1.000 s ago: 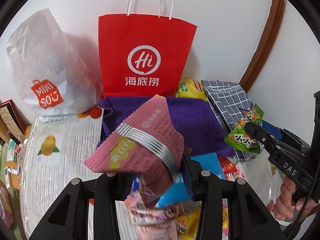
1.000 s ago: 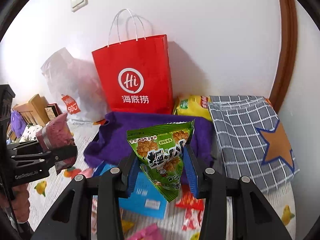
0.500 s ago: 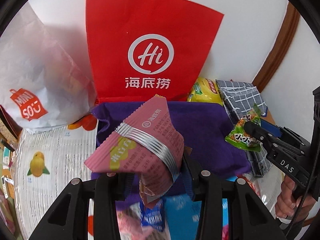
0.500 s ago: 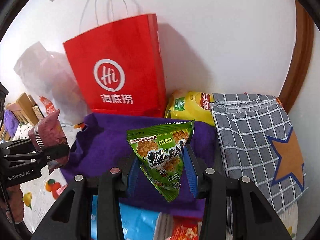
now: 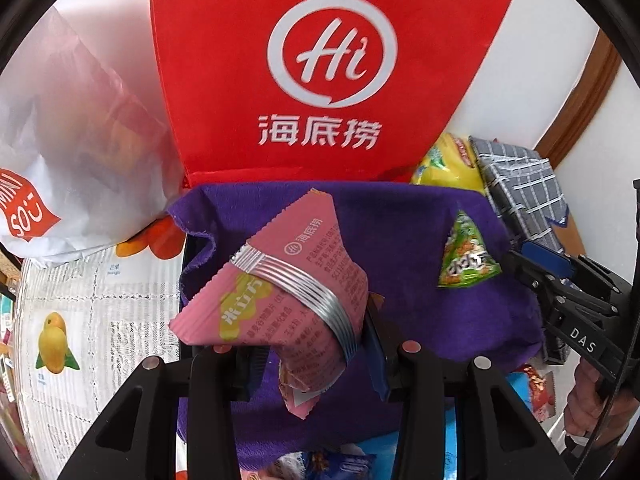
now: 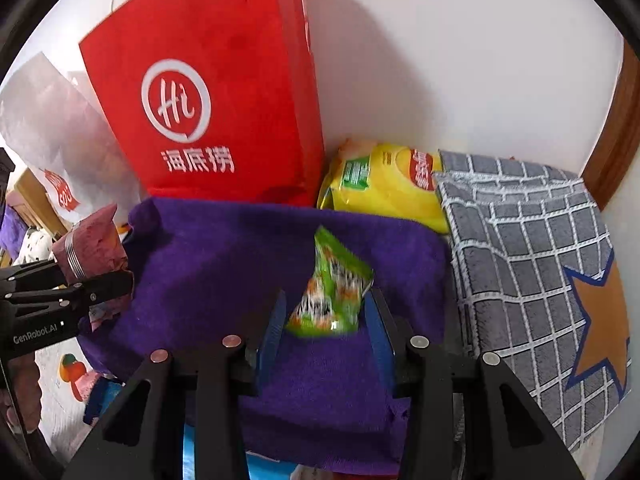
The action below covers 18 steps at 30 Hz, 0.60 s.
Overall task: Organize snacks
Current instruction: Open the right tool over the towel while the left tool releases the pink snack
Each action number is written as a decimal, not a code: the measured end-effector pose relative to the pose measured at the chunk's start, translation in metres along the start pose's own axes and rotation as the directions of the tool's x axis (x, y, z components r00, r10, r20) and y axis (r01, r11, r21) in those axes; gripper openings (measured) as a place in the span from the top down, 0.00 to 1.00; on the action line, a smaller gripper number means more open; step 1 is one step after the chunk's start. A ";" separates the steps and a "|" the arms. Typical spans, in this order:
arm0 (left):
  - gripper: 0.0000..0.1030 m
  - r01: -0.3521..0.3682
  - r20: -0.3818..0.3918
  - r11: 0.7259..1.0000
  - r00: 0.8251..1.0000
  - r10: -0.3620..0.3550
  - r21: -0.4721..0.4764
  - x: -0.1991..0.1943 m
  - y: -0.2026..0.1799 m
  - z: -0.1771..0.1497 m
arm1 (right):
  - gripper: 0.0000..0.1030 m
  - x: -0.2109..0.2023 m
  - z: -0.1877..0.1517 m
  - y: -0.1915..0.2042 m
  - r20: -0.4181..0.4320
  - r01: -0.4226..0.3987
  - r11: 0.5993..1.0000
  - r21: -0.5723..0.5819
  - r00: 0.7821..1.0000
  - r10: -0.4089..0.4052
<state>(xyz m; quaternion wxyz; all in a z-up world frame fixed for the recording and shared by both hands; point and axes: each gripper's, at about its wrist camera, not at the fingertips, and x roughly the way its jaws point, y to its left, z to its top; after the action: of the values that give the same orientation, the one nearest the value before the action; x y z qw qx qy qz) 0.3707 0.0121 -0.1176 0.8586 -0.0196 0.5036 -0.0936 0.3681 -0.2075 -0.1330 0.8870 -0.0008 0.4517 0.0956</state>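
Note:
My left gripper [image 5: 308, 344] is shut on a pink snack packet [image 5: 288, 300] with a silver band, held above the purple cloth [image 5: 400, 240]; it also shows at the left of the right wrist view [image 6: 90, 248]. My right gripper [image 6: 326, 320] has its jaws parted, and the green triangular snack packet [image 6: 334, 292] is blurred and tilted between the fingers, over the purple cloth [image 6: 224, 256]. In the left wrist view the green packet [image 5: 466, 258] hangs just off the right gripper's fingertips [image 5: 520, 264].
A red paper bag [image 5: 320, 72] stands against the wall behind the cloth. A white plastic bag [image 5: 72, 128] is to its left. A yellow chip bag [image 6: 384, 184] and a grey checked cloth with a star [image 6: 540, 264] lie at the right. Loose snacks lie near the front [image 5: 328, 464].
Both grippers moved forward over the purple cloth, toward the red bag. The right gripper's jaws have opened and the green packet has slipped and tilted, blurred.

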 end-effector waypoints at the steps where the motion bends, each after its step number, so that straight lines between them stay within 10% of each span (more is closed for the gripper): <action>1: 0.62 0.001 -0.004 1.000 1.000 -0.001 -0.005 0.002 0.001 0.000 | 0.61 0.002 -0.001 -0.001 -0.006 0.002 1.000 -0.001 1.000 -0.002; 18: 0.62 -0.010 -0.091 1.000 0.996 0.010 0.001 0.024 0.001 -0.002 | 0.56 0.005 -0.003 -0.001 -0.018 -0.003 1.000 -0.003 1.000 0.003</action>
<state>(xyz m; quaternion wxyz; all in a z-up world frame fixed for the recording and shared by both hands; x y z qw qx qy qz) 0.3805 0.0094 -0.1390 0.8354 -0.0124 0.5421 -0.0905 0.3684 -0.2082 -0.1392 0.8827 -0.0020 0.4597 0.0977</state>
